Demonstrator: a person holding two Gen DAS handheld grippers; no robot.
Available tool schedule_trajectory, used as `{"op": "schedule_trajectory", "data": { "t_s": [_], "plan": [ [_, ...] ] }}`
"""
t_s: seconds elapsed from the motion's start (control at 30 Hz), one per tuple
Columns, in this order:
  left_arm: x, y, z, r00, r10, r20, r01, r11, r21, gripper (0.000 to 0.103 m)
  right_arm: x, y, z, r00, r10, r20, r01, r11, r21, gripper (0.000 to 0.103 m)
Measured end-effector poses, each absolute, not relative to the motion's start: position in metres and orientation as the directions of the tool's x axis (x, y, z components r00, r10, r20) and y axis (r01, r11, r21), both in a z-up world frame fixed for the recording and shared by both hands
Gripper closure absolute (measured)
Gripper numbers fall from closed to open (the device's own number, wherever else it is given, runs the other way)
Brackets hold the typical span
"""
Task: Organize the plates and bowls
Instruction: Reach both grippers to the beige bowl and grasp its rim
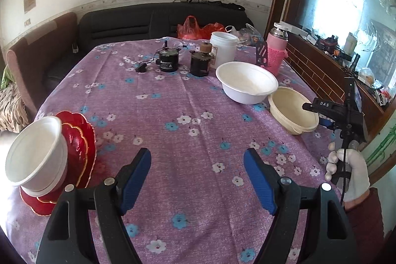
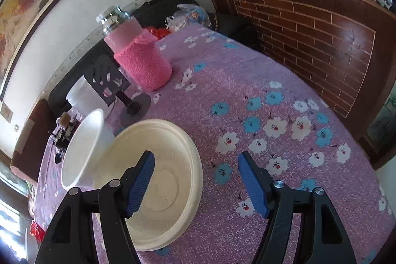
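Note:
In the left wrist view a white bowl (image 1: pixel 37 155) sits tilted on a stack of red plates (image 1: pixel 81 147) at the table's left edge. A white bowl (image 1: pixel 247 82) and a cream bowl (image 1: pixel 292 110) stand side by side at the right. My left gripper (image 1: pixel 198 170) is open and empty over the middle of the purple floral cloth. My right gripper (image 2: pixel 195 180) is open, its left finger (image 2: pixel 141 180) over the inside of the cream bowl (image 2: pixel 158 180) and its right finger outside the rim. The white bowl (image 2: pixel 84 152) touches the cream one.
At the far side of the table stand a pink thermos (image 1: pixel 276 51), a white jar (image 1: pixel 222 46), two small black motors (image 1: pixel 183 60) and a black stand (image 2: pixel 111 83). A brick-patterned wooden cabinet (image 2: pixel 309 36) runs along the right edge. A dark sofa (image 1: pixel 148 19) is behind.

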State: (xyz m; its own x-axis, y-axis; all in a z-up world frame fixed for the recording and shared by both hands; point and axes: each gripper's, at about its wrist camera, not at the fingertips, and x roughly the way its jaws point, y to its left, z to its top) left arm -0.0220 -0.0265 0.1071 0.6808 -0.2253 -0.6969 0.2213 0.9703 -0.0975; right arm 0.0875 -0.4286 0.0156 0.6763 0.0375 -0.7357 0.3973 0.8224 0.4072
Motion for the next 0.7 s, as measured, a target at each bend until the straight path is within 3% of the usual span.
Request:
{"op": "schedule_trajectory", "data": {
  "t_s": [0.07,0.13,0.17,0.27,0.6,0.7],
  "plan": [
    [-0.016,-0.037,0.100,0.664,-0.236,-0.710,0.231,0.967,-0.105,0.027,0.093,-0.427,0.006,0.657,0.085,-0.749,0.377,0.824,0.424,0.045],
    [-0.009,-0.042,0.093,0.640,-0.254,-0.725,0.235,0.963,-0.130,0.027,0.098,-0.425,0.001,0.648,0.116,-0.753,0.363,0.822,0.439,0.073],
    [-0.006,-0.044,0.089,0.627,-0.264,-0.733,0.235,0.961,-0.145,0.027,0.098,-0.422,0.000,0.644,0.136,-0.753,0.352,0.821,0.450,0.082],
    [0.002,-0.044,0.081,0.596,-0.282,-0.752,0.223,0.958,-0.182,0.027,0.094,-0.410,0.002,0.639,0.196,-0.744,0.298,0.829,0.474,0.088],
    [0.025,-0.019,0.055,0.557,-0.258,-0.789,0.136,0.966,-0.220,0.027,0.085,-0.308,0.005,0.450,0.522,-0.725,-0.126,0.840,0.527,0.088],
    [0.032,-0.017,0.043,0.537,-0.256,-0.804,0.113,0.966,-0.232,0.027,0.082,-0.286,0.003,0.433,0.511,-0.742,-0.170,0.855,0.490,0.086]
  ]
}}
